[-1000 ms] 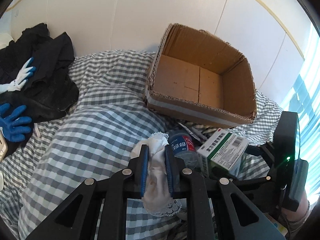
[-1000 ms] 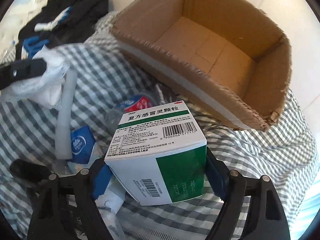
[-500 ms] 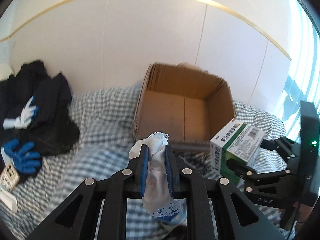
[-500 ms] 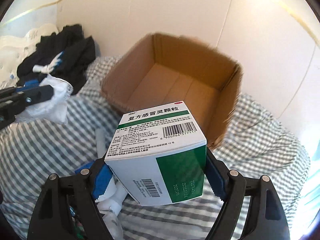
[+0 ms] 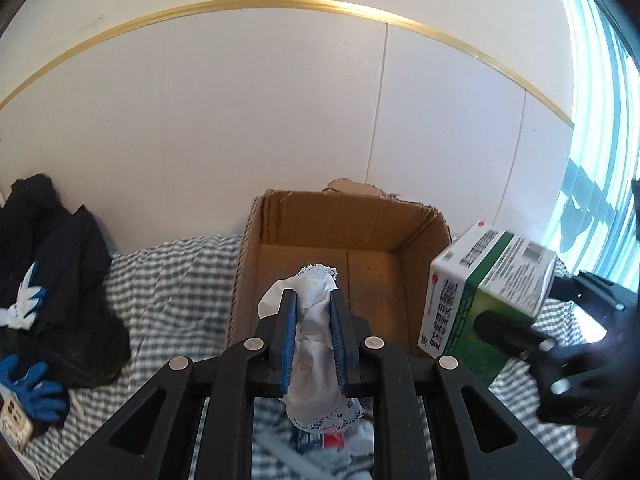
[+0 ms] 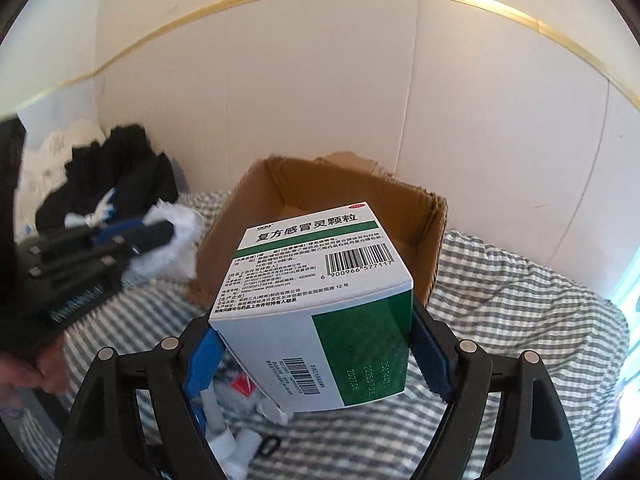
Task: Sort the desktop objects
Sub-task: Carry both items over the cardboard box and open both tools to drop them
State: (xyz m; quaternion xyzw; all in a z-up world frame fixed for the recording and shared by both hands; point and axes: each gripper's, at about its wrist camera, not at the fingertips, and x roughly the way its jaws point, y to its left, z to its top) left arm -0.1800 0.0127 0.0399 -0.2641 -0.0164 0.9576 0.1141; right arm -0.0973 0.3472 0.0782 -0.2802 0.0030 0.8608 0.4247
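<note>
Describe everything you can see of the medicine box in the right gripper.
The medicine box is a white and green carton, apparently cardboard, printed with Chinese text, two barcodes and date numbers. It looks closed and undamaged. The right gripper clamps it between blue pads, tilted, raised above the checked bedding, just in front of the open cardboard box.

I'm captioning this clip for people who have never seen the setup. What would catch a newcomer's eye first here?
Probably the green-and-white medicine box, clamped in the right hand-held gripper and filling the foreground of its view. Next, the open cardboard box standing on the checked bedsheet against the white wall. Then the crumpled white lace-edged cloth pinched in the left hand-held gripper, just in front of that box.
</note>
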